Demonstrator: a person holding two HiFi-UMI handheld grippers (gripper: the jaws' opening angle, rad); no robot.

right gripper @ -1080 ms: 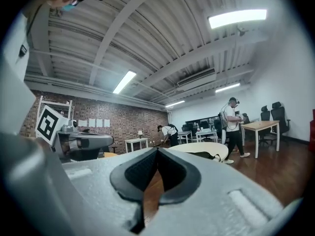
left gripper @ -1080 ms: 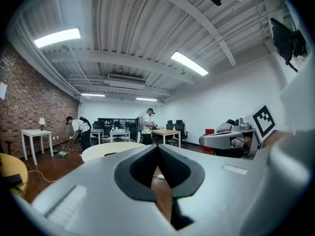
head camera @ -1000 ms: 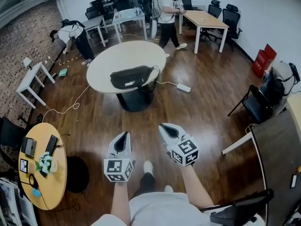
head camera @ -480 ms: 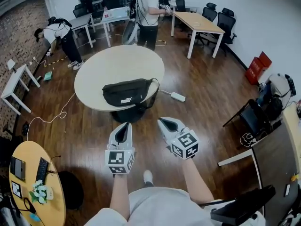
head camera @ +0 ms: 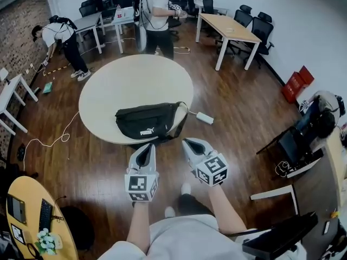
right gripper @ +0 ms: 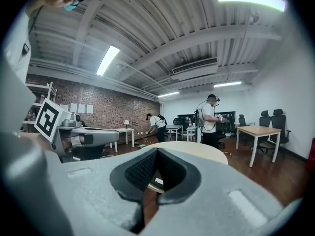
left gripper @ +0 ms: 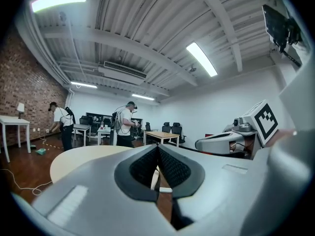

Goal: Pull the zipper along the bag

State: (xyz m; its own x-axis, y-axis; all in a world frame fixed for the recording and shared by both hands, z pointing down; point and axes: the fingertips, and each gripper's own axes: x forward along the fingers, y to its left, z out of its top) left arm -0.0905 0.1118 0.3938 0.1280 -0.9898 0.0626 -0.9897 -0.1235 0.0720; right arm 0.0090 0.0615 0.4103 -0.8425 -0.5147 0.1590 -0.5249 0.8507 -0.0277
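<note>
1. Head view: the black bag [head camera: 147,121] lies at the near edge of the round table [head camera: 114,77], straight ahead of both claws.
   - Its long axis runs left to right across the view, and a strap loops off its right end.
   - The left gripper [head camera: 146,148] is held just short of the bag's middle. The right gripper [head camera: 188,143] is held near the strap end, so the left is judged slightly nearer.
   - Neither claw touches the bag, and nothing stands in between. The zipper cannot be made out.
   - A power strip [head camera: 205,117] lies on the floor beyond the table's right side, and two people [head camera: 156,16] are occupied well apart at the back.

2. Left gripper view: the left gripper's [left gripper: 158,150] jaws are clenched together with nothing grasped. The table top [left gripper: 81,154] is seen ahead, the right gripper [left gripper: 231,139] alongside.

3. Right gripper view: the right gripper [right gripper: 156,154] is likewise clenched and empty.
   - A dark sliver with a pale mark, probably the bag [right gripper: 158,181], is glimpsed through the gap below the pads.
   - The table [right gripper: 197,149] lies ahead.
</note>
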